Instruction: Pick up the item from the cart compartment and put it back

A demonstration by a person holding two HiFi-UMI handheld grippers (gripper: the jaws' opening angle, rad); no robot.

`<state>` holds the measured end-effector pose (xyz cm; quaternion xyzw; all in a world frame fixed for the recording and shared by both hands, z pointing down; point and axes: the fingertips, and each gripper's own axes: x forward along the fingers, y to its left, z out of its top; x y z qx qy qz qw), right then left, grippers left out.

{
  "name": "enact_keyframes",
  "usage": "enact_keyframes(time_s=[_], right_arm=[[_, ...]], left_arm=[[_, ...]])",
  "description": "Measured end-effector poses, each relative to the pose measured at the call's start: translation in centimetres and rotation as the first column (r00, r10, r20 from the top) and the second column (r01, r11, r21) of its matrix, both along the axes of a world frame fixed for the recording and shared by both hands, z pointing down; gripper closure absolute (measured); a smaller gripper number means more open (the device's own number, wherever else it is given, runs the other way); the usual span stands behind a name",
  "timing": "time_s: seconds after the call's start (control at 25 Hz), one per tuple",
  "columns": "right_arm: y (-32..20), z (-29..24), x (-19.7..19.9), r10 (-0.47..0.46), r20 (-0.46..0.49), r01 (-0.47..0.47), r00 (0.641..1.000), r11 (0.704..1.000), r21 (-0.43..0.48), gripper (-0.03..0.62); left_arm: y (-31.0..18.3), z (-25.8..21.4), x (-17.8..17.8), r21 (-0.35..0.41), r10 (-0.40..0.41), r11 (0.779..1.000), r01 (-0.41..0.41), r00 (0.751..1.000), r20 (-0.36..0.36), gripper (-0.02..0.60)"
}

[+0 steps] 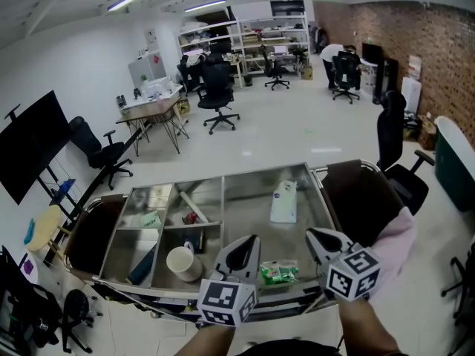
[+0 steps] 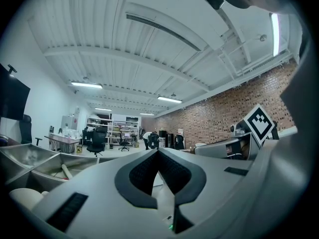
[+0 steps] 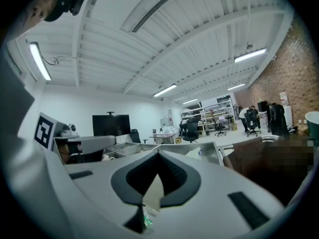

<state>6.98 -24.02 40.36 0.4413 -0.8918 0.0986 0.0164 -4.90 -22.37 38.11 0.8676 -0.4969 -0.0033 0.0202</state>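
The steel cart [image 1: 223,178] lies below me in the head view, split into several compartments. A white pouch [image 1: 284,201] rests in the large right compartment, and a green packet [image 1: 278,273] lies at its near edge. A white mug [image 1: 183,263] stands in the near middle compartment. My left gripper [image 1: 251,239] hovers over the cart's near edge, between the mug and the green packet, shut and holding nothing. My right gripper [image 1: 311,233] hovers just right of the packet, also shut and holding nothing. In the gripper views the left gripper [image 2: 158,151] and the right gripper [image 3: 158,153] have their tips touching.
Brown bags hang at the cart's right end [image 1: 358,195] and left end [image 1: 93,232]. A rolled item [image 1: 194,208] and a pale packet [image 1: 148,219] lie in the far-left compartments. Office chairs [image 1: 217,87], desks and shelves stand farther back, and a black chair [image 1: 397,158] is close on the right.
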Motion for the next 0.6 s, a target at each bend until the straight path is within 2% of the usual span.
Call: enact_keyframes(time_s=[0.6], right_arm=[[0.06,0.20,-0.51,-0.014,-0.013,0.014,1.000,1.000,-0.009,0.576]], left_arm=[[0.06,0.00,-0.33,-0.001,-0.002,1.000,0.002,1.000,0.009,0.581]])
